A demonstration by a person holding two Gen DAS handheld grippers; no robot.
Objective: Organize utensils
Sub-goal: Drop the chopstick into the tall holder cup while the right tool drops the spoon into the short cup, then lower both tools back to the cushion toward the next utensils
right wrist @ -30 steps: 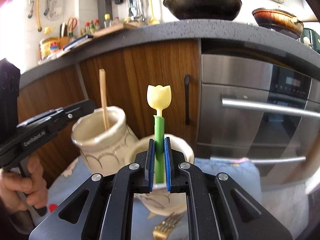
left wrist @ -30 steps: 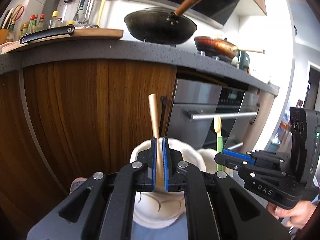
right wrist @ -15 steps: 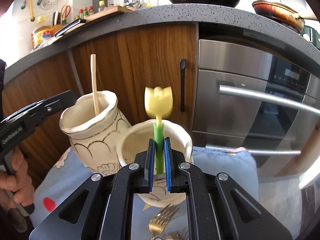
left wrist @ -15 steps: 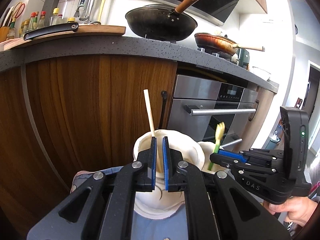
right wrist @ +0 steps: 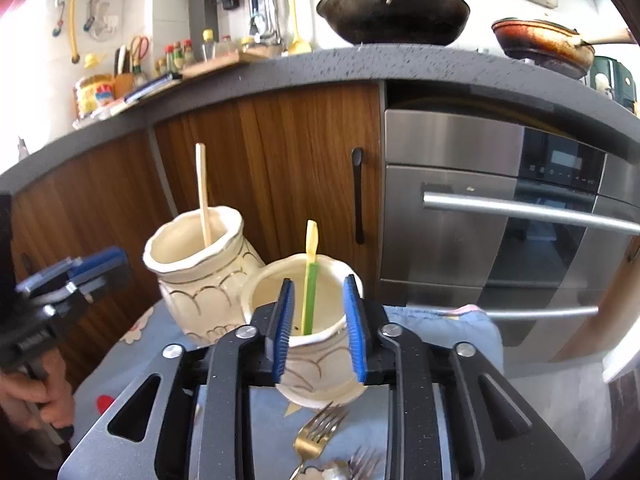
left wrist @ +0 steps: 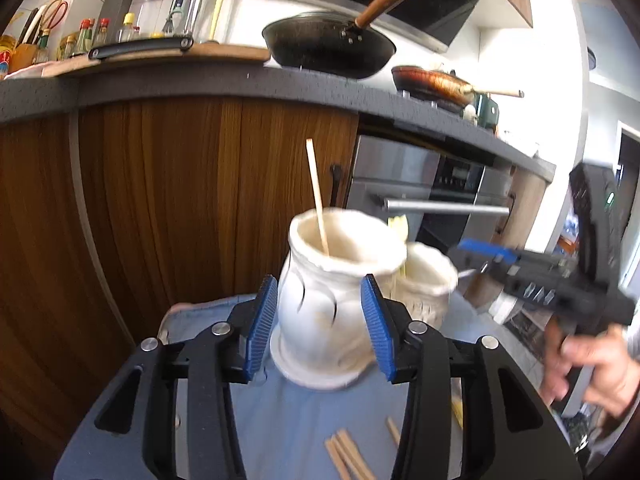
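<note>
Two cream ceramic jars stand side by side on a blue cloth. The taller jar point(left wrist: 336, 280) point(right wrist: 200, 276) holds a wooden chopstick point(left wrist: 317, 196) point(right wrist: 203, 196). The shorter jar point(right wrist: 308, 320) point(left wrist: 428, 284) holds a green utensil with a yellow tulip end point(right wrist: 310, 276). My left gripper point(left wrist: 320, 320) is open and empty, its jaws either side of the taller jar. My right gripper point(right wrist: 318, 324) is open and empty, its jaws either side of the shorter jar. Each gripper shows from the side in the other wrist view, the right point(left wrist: 540, 280) and the left point(right wrist: 60, 292).
Loose wooden chopsticks point(left wrist: 348, 456) lie on the blue cloth point(left wrist: 288, 420) near me. Gold forks point(right wrist: 316, 432) and a spoon lie in front of the shorter jar. Wooden cabinet doors point(right wrist: 280, 160) and a steel oven point(right wrist: 500, 216) stand close behind.
Both grippers opened and drew back. The chopstick was let go into the taller jar and the green utensil into the shorter jar.
</note>
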